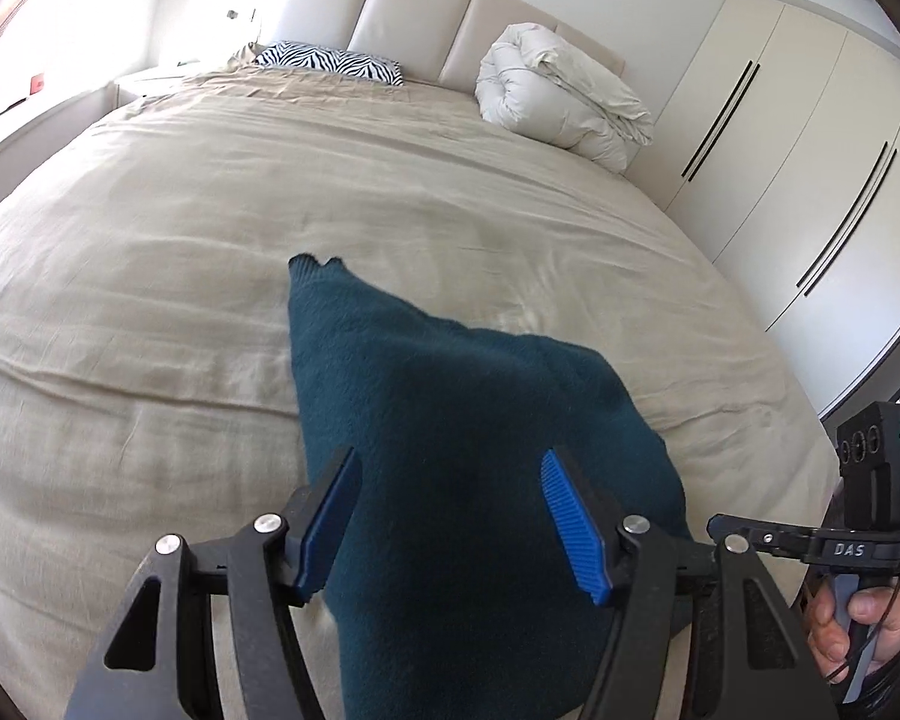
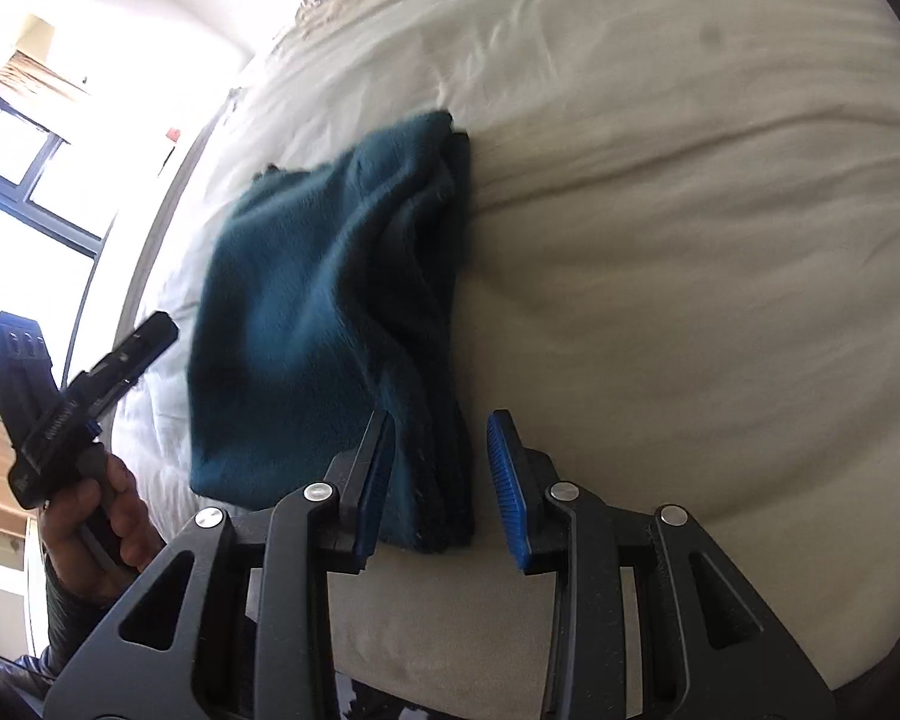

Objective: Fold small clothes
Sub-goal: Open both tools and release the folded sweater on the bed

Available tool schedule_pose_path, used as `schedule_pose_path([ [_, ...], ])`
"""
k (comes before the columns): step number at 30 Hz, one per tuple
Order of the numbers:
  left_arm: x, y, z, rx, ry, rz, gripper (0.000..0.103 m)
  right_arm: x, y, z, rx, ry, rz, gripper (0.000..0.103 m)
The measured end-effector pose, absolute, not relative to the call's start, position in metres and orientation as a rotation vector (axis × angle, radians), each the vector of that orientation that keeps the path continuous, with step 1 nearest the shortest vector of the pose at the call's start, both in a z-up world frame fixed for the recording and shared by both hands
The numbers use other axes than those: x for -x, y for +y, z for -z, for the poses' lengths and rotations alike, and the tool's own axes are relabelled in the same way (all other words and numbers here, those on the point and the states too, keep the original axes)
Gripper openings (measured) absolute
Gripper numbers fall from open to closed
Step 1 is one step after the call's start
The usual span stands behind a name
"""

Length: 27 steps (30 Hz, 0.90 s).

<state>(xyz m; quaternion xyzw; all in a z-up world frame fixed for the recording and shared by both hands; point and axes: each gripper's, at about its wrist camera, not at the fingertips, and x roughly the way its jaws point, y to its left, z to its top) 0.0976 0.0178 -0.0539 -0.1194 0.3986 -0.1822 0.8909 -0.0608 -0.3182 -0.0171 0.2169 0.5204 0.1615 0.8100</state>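
Note:
A dark teal fleece garment (image 1: 450,420) lies folded on the beige bed sheet (image 1: 180,276). My left gripper (image 1: 450,525) is open, its blue pads apart above the near part of the garment. In the right wrist view the garment (image 2: 312,324) shows as a layered stack with folded edges on its right side. My right gripper (image 2: 444,483) is open, its fingers either side of the stack's near right edge, not closed on it. The left gripper's body (image 2: 66,396) shows at the left, and the right gripper's body (image 1: 870,516) at the right.
A zebra-print pillow (image 1: 330,62) and a rolled white duvet (image 1: 561,93) lie at the head of the bed by a padded headboard (image 1: 414,6). White wardrobe doors (image 1: 810,138) stand at the right. A window (image 2: 24,168) is on the left.

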Motion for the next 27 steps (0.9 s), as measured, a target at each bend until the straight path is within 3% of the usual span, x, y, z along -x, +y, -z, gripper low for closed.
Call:
schedule_pose_path([
  [5,-0.143,0.002,0.064,0.258,0.845,0.394,0.065,0.026,-0.299,-0.002,-0.607,0.998,-0.553,0.031],
  [10,-0.155,-0.006,0.098,0.197,0.875,0.399,0.065,-0.011,-0.277,0.039,-0.672,1.072,-0.579,0.031],
  [15,-0.147,-0.001,0.108,0.183,0.818,0.451,0.065,-0.004,-0.290,0.082,-0.773,1.057,-0.580,0.013],
  [23,-0.150,-0.004,0.109,0.185,0.820,0.445,0.069,-0.020,-0.290,0.033,-0.764,0.918,-0.615,0.018],
  [27,-0.150,-0.003,0.109,0.203,0.821,0.454,0.069,-0.067,-0.263,0.051,-0.707,1.012,-0.583,0.019],
])
